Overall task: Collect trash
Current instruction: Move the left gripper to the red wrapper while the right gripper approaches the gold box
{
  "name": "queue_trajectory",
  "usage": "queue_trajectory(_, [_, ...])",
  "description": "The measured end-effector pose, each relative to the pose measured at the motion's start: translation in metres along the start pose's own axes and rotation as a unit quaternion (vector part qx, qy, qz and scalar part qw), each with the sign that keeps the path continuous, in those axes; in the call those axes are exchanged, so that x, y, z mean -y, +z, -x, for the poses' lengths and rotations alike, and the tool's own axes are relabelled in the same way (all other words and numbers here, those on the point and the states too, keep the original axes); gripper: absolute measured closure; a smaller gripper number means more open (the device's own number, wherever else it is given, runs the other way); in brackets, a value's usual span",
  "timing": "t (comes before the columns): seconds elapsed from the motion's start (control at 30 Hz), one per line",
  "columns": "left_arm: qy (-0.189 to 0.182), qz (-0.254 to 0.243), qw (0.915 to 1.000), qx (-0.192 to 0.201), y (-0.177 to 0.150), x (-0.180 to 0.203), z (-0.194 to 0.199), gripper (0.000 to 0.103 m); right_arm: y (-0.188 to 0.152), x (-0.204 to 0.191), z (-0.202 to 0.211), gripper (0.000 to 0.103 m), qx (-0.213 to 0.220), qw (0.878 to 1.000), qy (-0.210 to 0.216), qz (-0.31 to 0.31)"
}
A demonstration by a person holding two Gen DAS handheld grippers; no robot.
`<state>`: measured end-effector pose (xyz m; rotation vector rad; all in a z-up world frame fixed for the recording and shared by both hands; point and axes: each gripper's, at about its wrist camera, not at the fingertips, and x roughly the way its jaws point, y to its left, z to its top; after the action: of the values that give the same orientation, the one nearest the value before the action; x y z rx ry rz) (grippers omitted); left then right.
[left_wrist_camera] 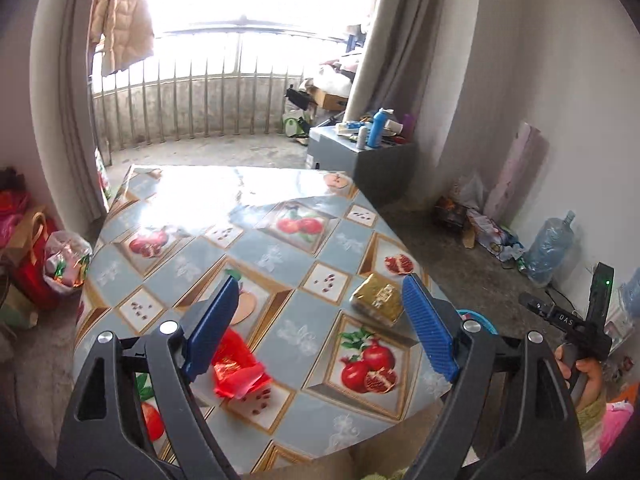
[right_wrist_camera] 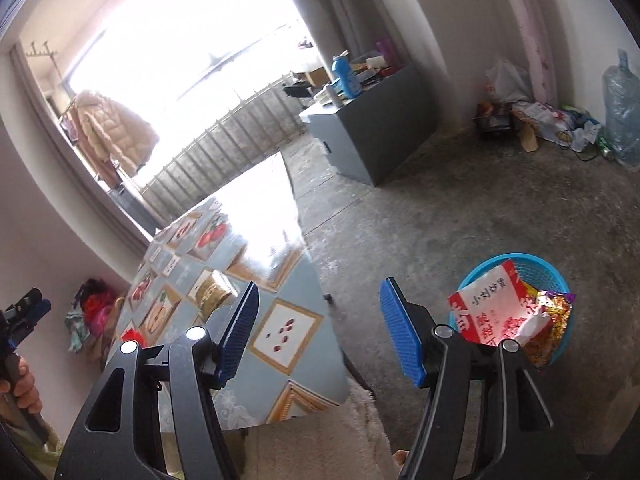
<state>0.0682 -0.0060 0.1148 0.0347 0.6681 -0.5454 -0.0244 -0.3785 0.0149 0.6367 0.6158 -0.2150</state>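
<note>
A crumpled red wrapper (left_wrist_camera: 238, 372) lies on the fruit-patterned table (left_wrist_camera: 192, 272), just inside the left finger of my left gripper (left_wrist_camera: 320, 286). That gripper hovers open above the table with nothing between its pads. A gold packet (left_wrist_camera: 378, 300) rests near the table's right edge, close to the right finger. My right gripper (right_wrist_camera: 320, 286) is open and empty over the table corner (right_wrist_camera: 296, 276) and the floor. To its right on the floor stands a blue basket (right_wrist_camera: 532, 266) with a red-and-white packet (right_wrist_camera: 486, 308), gold wrappers and a tissue in it.
A grey cabinet (left_wrist_camera: 360, 160) topped with bottles stands beyond the table. A large water jug (left_wrist_camera: 548, 244) and loose clutter line the right wall. Bags (left_wrist_camera: 64, 260) sit on the floor to the left. A cream fluffy cloth (right_wrist_camera: 320, 420) lies below the table's near edge.
</note>
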Motion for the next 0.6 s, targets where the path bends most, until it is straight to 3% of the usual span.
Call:
queue_trajectory(0.3, [0.02,0.051,0.9978,-0.039,-0.066,-0.044,-0.015,0.025,-0.007,-0.05,-0.022,0.041,-0.039,0.998,0.028,0.043])
queue_trajectory(0.47, [0.012,0.037,0.9962,-0.078,-0.09,-0.048,-0.045,0.038,-0.01,-0.073,-0.038,0.041,-0.063,0.996,0.024,0.064])
queue_trajectory(0.6, [0.006,0.056,0.9948,-0.085,-0.096,-0.061,-0.061,0.043,-0.011,-0.088,-0.056,0.041,-0.083,0.993,0.02,0.085])
